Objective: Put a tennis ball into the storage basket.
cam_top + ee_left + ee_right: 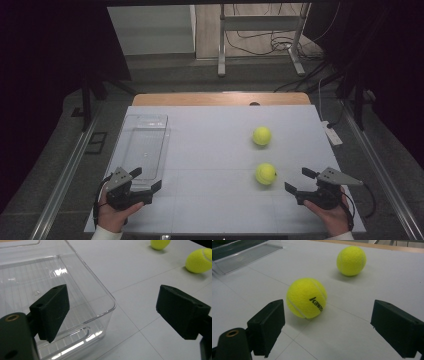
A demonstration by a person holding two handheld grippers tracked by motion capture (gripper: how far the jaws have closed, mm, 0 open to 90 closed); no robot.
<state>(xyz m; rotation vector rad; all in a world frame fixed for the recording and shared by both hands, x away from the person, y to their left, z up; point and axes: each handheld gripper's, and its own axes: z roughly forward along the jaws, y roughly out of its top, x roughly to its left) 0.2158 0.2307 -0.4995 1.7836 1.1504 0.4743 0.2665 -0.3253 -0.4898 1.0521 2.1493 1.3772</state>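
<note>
— Tennis ball (265, 173), the nearer one: where does it sit in the high view?

— On the white table (210, 200), right of centre, just ahead and left of the right gripper (302, 182). A second tennis ball (262, 135) lies farther back, apart from it. Being round, neither has a long axis to speak of.

— And the grippers there?

— Right gripper's jaws stand wide with nothing between them, aimed left towards the nearer ball. The left gripper (148, 180) hangs at the near end of the clear plastic bin (146, 135), jaws also spread, empty. That bin's long axis runs from the person away to the far edge.

— Left gripper view?

— Both black jaws stand well apart. The bin's near corner (110, 305) lies between them, untouched as far as I can see. Both balls show at the top right, the nearer ball (199, 260) closer than the other (160, 243).

— Right gripper view?

— The nearer ball (306, 298) rests on the table ahead of the open jaws, closer to the left one, not touching either. Its black brand lettering faces the camera, slanting down to the right. The second ball (351, 260) sits behind, to the right. The bin's edge (244, 255) shows at top left.
</note>
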